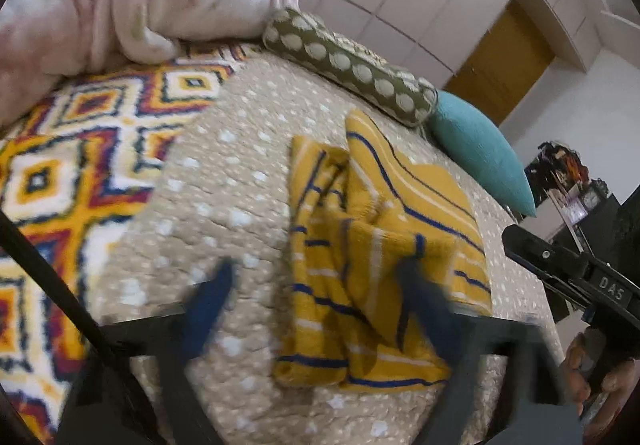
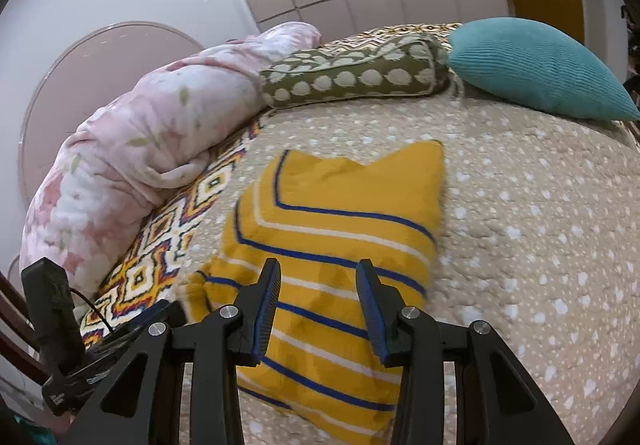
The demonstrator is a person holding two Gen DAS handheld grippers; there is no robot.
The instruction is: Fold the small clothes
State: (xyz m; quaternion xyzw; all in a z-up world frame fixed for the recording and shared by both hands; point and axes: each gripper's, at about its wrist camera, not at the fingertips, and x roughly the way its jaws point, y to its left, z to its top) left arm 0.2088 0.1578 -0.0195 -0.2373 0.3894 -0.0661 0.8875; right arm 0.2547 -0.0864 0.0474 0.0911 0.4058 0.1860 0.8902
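A small yellow garment with blue and white stripes [image 1: 380, 245] lies partly folded on the beige dotted bedspread [image 1: 224, 181]. It also shows in the right wrist view [image 2: 332, 229]. My left gripper [image 1: 316, 273] is open and blurred; its right finger is over the garment's near part, its left finger over the bedspread. My right gripper [image 2: 318, 273] is open and empty, hovering just above the garment's near half. The right gripper's body shows at the right edge of the left wrist view [image 1: 576, 277].
A pink floral blanket [image 2: 132, 149] is heaped at the left. An olive dotted bolster [image 2: 356, 75] and a teal cushion [image 2: 540, 65] lie at the far side. A patterned diamond rug-like cover [image 1: 68, 173] lies left of the bedspread [image 2: 540, 225].
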